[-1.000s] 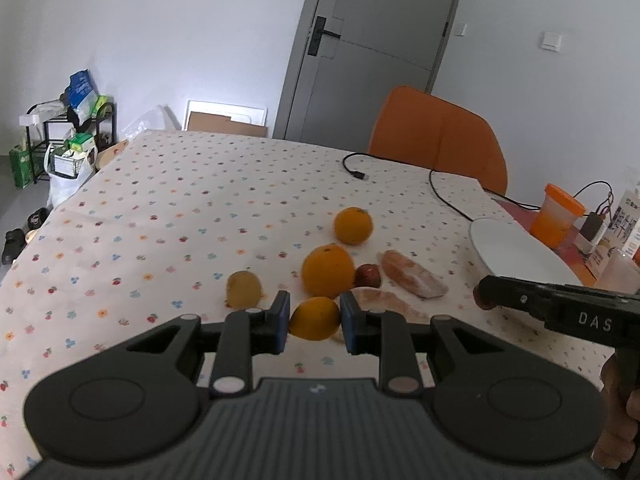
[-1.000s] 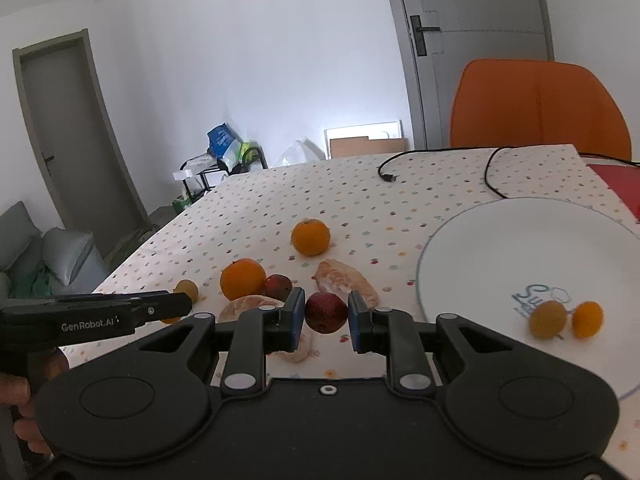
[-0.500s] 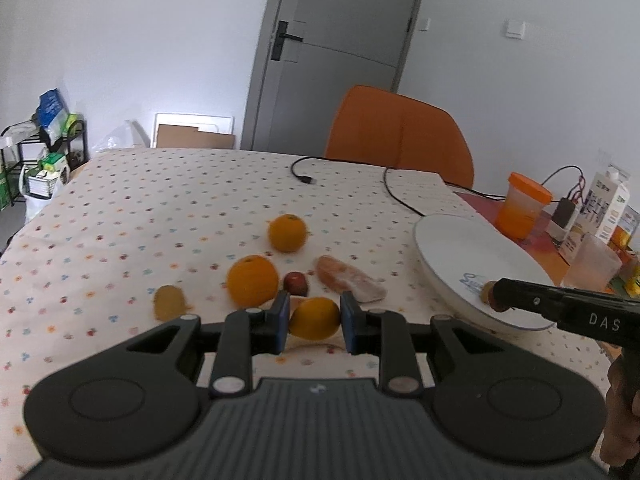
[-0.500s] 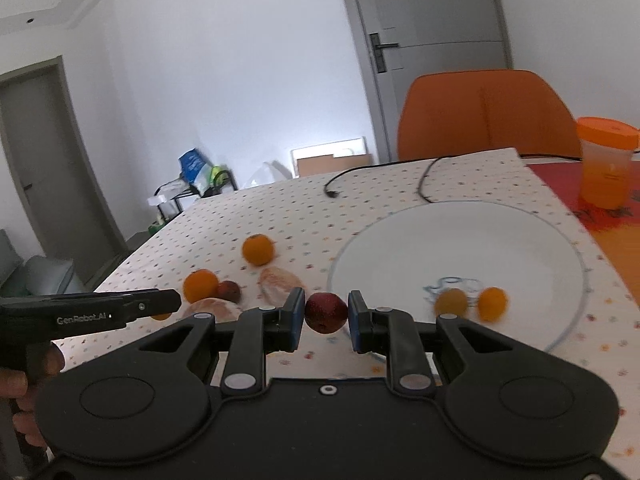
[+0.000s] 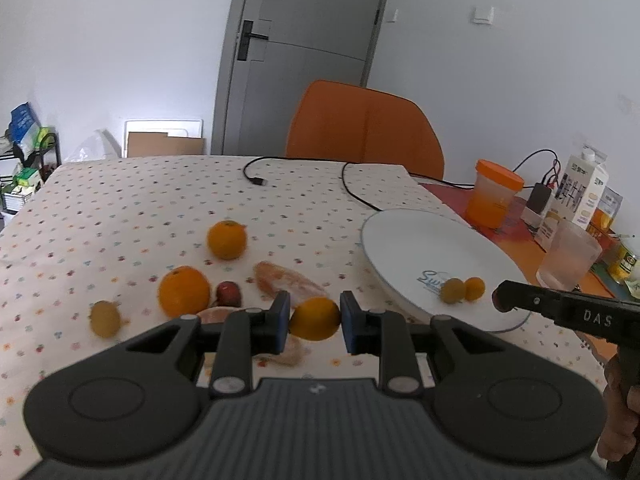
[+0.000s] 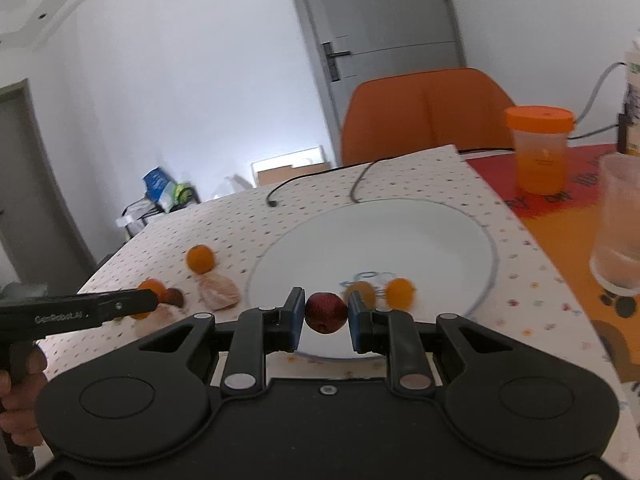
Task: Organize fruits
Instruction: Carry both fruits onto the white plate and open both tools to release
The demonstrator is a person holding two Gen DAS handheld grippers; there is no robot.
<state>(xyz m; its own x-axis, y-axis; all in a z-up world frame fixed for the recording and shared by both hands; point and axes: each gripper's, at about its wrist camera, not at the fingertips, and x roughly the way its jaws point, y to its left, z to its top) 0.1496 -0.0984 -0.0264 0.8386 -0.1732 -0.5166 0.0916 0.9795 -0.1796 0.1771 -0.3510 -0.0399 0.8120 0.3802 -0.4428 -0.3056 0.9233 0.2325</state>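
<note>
My left gripper (image 5: 314, 318) is shut on a small yellow-orange citrus (image 5: 315, 319), held above the dotted tablecloth just left of the white plate (image 5: 408, 236). My right gripper (image 6: 326, 313) is shut on a small dark red fruit (image 6: 326, 312) over the near rim of the same plate (image 6: 360, 232). Two small fruits (image 5: 462, 289) lie on the plate. Two oranges (image 5: 226, 239) (image 5: 184, 291), a red fruit (image 5: 229, 294), a yellowish fruit (image 5: 105, 318) and peeled pomelo pieces (image 5: 280, 276) lie on the cloth.
An orange chair (image 5: 364, 128) stands behind the table. An orange-lidded jar (image 5: 494, 193), a clear cup (image 5: 570, 254), a milk carton (image 5: 584, 190) and a black cable (image 5: 348, 188) crowd the right side. The other gripper's arm (image 5: 568, 312) reaches in from the right.
Both grippers have swung right toward the plate with their fruits still held. The plate now fills the middle of the right wrist view, and the loose fruits have slid left.
</note>
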